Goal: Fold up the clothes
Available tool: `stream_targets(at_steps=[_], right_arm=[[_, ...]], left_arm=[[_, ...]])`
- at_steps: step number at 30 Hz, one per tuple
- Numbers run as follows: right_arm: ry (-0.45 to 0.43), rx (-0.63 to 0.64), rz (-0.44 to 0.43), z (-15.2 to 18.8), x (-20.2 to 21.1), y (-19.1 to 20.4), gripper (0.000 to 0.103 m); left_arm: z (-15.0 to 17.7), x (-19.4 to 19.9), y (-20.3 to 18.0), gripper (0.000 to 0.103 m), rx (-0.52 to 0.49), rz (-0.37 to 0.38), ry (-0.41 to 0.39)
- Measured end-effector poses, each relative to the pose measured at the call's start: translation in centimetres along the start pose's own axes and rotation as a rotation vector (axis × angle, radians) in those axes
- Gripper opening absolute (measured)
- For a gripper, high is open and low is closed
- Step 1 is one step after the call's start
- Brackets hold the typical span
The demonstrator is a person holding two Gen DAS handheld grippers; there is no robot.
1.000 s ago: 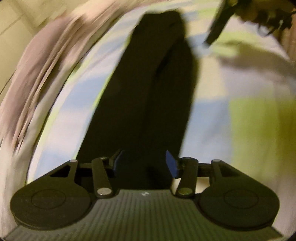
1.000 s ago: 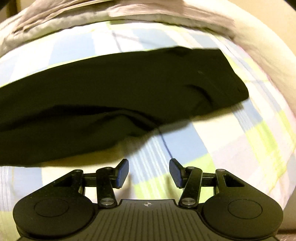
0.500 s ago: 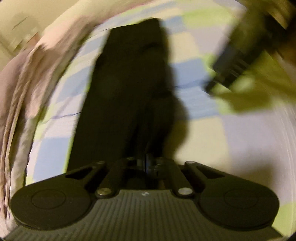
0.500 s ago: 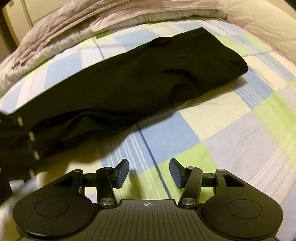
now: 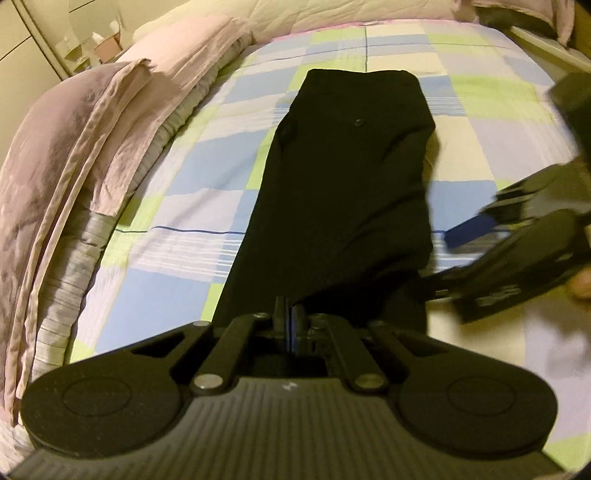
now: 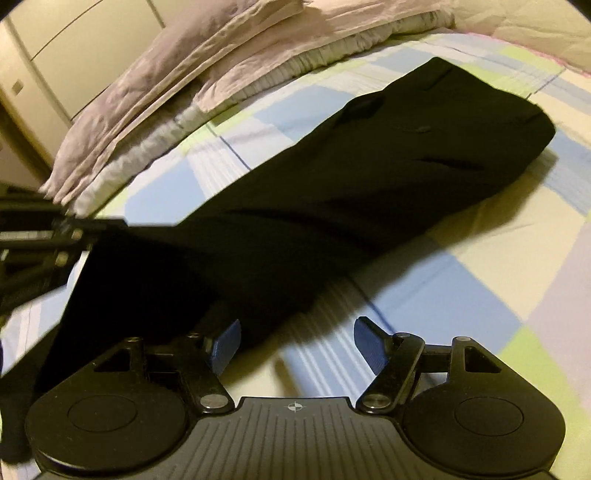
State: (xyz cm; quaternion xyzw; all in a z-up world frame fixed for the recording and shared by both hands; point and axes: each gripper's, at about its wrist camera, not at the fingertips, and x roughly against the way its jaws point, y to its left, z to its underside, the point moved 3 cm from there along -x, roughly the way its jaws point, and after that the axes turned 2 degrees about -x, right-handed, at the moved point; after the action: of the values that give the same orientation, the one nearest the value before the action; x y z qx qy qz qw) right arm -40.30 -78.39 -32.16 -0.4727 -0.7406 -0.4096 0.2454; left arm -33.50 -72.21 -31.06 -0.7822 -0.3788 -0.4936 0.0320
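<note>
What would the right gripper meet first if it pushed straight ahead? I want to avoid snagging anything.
Probably the near edge of the black trousers, lying just ahead of the opening right gripper on the checked bedsheet; depth is uncertain.

We are in a home bedroom: a bed with a checked sheet [image 5: 177, 177] in blue, green and cream, a pink quilt [image 5: 85, 122] bunched along its edge, a pale pillow [image 5: 332, 11] beyond, and plain cupboard doors [image 6: 74, 48] behind.
</note>
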Motion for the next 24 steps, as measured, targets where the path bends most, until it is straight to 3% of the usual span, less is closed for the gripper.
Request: stream_targets(at_steps=[5,7,8,10,13,18,24], right_arm=[[-0.042,-0.036,0.034,-0.9,-3.0,0.0,0.071],[-0.068,-0.039,0.047,-1.5,-2.3,-0.8,0.069],[-0.081,-0.040,0.053,-1.8,-2.0,-1.2,0.062],[-0.078,-0.002,0.068,-2.0,-0.9,-1.2,0.027],[-0.044,-0.007,0.093,-0.9,1.7,-1.4,0.013],[0.010,-0.183,0.113,0.8,3.0,-2.9,0.010],[0.089,-0.179,0.116,2.0,3.0,-4.2,0.010]], left_arm=[[0.4,-0.3,0.3,0.001,0.001,0.003,-0.025],[0.5,-0.3,-0.3,0.001,-0.015,0.029,-0.035],[0.5,-0.3,-0.7,0.001,-0.026,0.048,-0.041],[0.2,0.4,-2.7,0.001,-0.095,0.073,-0.058],[0.7,1.3,-6.2,0.001,-0.227,0.097,-0.076],[2.8,0.9,-9.7,0.001,-0.365,0.103,-0.064],[3.8,-0.1,-10.5,0.002,-0.361,0.197,0.009]])
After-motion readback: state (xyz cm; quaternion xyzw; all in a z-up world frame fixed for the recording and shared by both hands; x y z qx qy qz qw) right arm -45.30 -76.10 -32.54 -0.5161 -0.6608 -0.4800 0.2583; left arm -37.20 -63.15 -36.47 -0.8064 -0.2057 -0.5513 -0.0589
